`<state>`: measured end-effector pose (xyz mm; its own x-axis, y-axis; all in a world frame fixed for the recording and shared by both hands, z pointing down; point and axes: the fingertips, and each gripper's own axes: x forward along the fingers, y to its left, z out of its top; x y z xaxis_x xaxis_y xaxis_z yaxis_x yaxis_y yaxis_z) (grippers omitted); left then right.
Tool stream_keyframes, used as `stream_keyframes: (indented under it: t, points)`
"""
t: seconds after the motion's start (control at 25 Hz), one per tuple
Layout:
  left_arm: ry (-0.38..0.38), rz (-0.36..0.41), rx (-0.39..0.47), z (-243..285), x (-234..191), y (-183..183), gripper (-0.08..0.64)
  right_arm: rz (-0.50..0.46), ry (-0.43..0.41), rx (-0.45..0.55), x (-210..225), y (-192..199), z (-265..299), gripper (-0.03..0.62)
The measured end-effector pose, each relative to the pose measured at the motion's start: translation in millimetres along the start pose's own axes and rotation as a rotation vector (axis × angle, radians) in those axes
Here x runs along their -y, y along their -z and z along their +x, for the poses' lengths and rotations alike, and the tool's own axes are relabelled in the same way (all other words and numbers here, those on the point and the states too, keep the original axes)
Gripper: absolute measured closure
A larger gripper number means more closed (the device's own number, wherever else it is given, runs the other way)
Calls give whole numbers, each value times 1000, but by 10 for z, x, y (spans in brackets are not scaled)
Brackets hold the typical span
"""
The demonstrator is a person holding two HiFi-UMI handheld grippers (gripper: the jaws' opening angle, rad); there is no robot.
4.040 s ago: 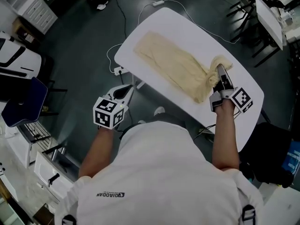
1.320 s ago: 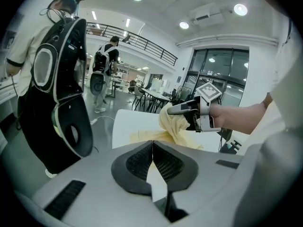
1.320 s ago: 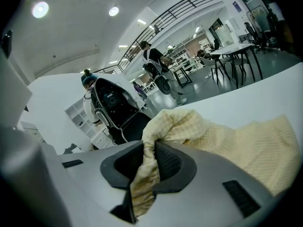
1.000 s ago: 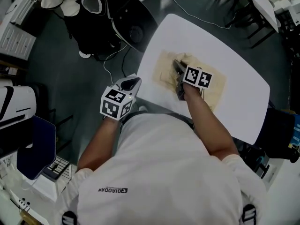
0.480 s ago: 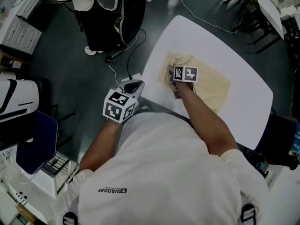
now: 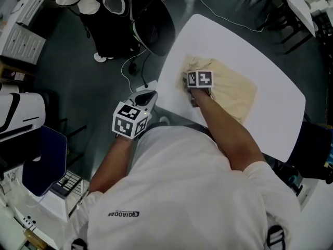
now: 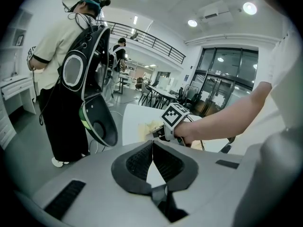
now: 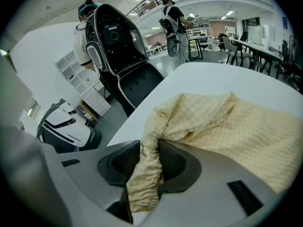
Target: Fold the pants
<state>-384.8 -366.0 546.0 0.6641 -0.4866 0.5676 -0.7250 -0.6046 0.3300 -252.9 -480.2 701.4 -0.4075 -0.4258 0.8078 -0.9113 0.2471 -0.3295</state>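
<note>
Two jaws of the right gripper (image 8: 150, 145) stand apart, having just been opening, and we see the gathered elastic band of the pants (image 8: 227, 126) running loosely between them, not pinched. From that band the pale yellow cloth rises in a hump and spreads away to the right over the white table (image 8: 213, 77). There it lies bunched into a short rectangle near the table's left edge (left as the head view shows it). We find the left gripper (image 7: 152, 148) held off the table, out over the dark floor (image 6: 78, 61), its jaws closed tip to tip with nothing between them. Beyond it a person (image 7: 52, 51) wearing a black backpack rig (image 7: 78, 72) stands on the floor, and a white cable (image 6: 218, 15) trails past the table's far side.
</note>
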Motion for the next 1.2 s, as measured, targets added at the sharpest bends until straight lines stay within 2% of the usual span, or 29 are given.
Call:
stream_keyframes:
  t: [0.12,0.2,0.28,0.56,0.8,1.0,1.2]
  points:
    - [1,3,4,-9,23,-8,531,-3,-27,-15,-5,2,-11,440]
    - [3,8,5,-12,35,-14,531,-1,-52,-10,-38,-28,-67,399]
    - [4,10,6,-14,36,-12,531,-14,-62,9,-72,-69,-166,385]
    - [21,30,13,84,133,-50,532,-47,-94,108,-114,-147,-571,390]
    - [64,63,0,275,325,-78,531,-38,-110,208,-54,-116,-965,433]
    - [121,109,-23,504,613,-174,532,-14,-91,276,197,-36,-1369,502]
    - [162,146,-37,749,868,-260,532,55,-40,340,580,143,-1790,552]
